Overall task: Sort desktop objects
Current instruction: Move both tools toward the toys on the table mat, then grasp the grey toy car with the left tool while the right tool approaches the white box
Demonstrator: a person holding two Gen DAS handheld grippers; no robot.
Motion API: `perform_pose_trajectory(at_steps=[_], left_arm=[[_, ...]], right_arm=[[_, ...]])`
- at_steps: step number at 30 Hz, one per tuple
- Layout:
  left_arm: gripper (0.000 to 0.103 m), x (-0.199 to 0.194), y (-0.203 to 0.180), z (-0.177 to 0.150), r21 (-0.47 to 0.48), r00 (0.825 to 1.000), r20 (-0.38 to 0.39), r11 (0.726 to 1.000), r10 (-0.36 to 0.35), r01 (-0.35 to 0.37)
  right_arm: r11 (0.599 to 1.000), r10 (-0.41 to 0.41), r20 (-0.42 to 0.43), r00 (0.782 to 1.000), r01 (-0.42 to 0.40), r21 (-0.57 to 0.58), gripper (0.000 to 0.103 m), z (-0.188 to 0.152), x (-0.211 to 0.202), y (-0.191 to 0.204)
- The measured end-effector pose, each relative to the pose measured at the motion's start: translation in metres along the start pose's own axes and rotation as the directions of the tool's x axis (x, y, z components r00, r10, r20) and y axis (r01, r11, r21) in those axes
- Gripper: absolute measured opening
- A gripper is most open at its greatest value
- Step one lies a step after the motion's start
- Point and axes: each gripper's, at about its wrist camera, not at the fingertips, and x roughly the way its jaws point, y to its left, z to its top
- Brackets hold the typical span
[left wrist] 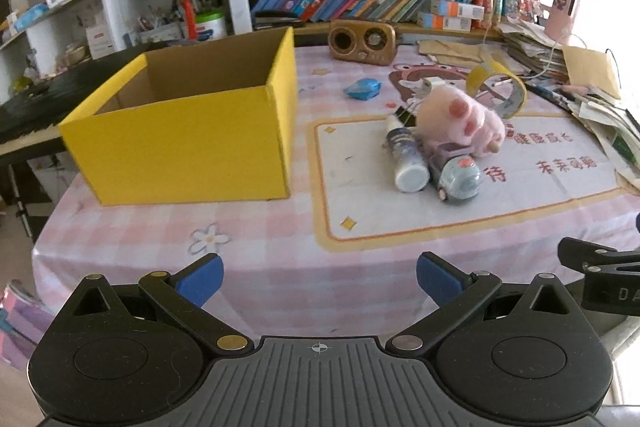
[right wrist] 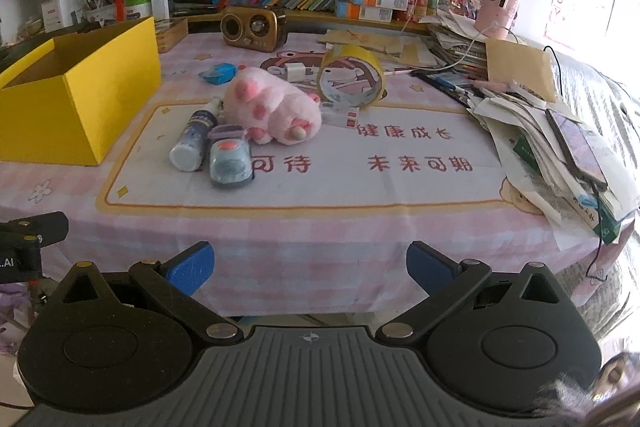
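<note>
Plush paw [right wrist: 272, 109]: pink, fluffy, darker pads, lying beside bottle [right wrist: 193, 141].

Ahead of your left claw [left wrist: 320, 279] with its blue pads [left wrist: 202, 279]: a yellow box [left wrist: 180, 147], pink checked cloth [left wrist: 280, 251], pink plush [left wrist: 460, 119].

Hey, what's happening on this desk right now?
A person holds two grippers at the table's near edge. The left gripper and right gripper are open and hold nothing. The yellow box looks empty from here. The pink plush paw, bottle, toy car and tape roll lie unsorted on the tablecloth.
</note>
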Motion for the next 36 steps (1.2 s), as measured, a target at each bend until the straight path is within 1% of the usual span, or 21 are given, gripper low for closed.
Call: perform_pose_trajectory(at_steps=[7,13,18,23,27,30,32,34,36], left_arm=[[0.103,0.014,-0.025,0.015,0.022,0.997,0.007,0.997,-0.071,0.071],[0.103,0.026,-0.053,0.024,0.046,0.994,-0.004,0.993,-0.112,0.112],[0.103,0.035,-0.074,0.032,0.053,0.992,-0.017,0.991,-0.122,0.123],[0.103,0.042,-0.089,0.038,0.053,0.992,-0.024,0.99,-0.127,0.128],[0.102,0.05,-0.102,0.043,0.068,0.993,-0.038,0.991,-0.109,0.112],[0.095,0.057,-0.109,0.047,0.062,0.995,-0.052,0.994,-0.084,0.087],[0.086,0.062,-0.112,0.049,0.05,0.996,-0.057,0.996,-0.072,0.075],[0.072,0.067,-0.114,0.051,0.04,0.996,-0.064,0.997,-0.064,0.066],[0.063,0.073,-0.118,0.053,0.035,0.996,-0.067,0.998,-0.059,0.061]], right_arm=[[1.0,-0.008,-0.006,1.0,0.008,-0.009,0.103,0.014,0.015,-0.019],[1.0,-0.022,-0.015,1.0,0.022,-0.008,0.103,0.024,0.029,-0.042],[1.0,-0.016,-0.016,1.0,0.016,-0.015,0.103,0.033,0.042,-0.06],[1.0,0.01,-0.015,1.0,-0.01,-0.023,0.103,0.043,0.055,-0.077],[0.999,0.035,-0.009,0.999,-0.035,-0.025,0.103,0.051,0.067,-0.088],[0.998,0.048,0.001,0.999,-0.048,-0.03,0.103,0.057,0.075,-0.094],[0.998,0.06,0.008,0.998,-0.06,-0.034,0.103,0.06,0.08,-0.098],[0.997,0.07,0.016,0.997,-0.069,-0.038,0.103,0.063,0.084,-0.101],[0.996,0.079,0.021,0.997,-0.078,-0.04,0.103,0.066,0.087,-0.105]])
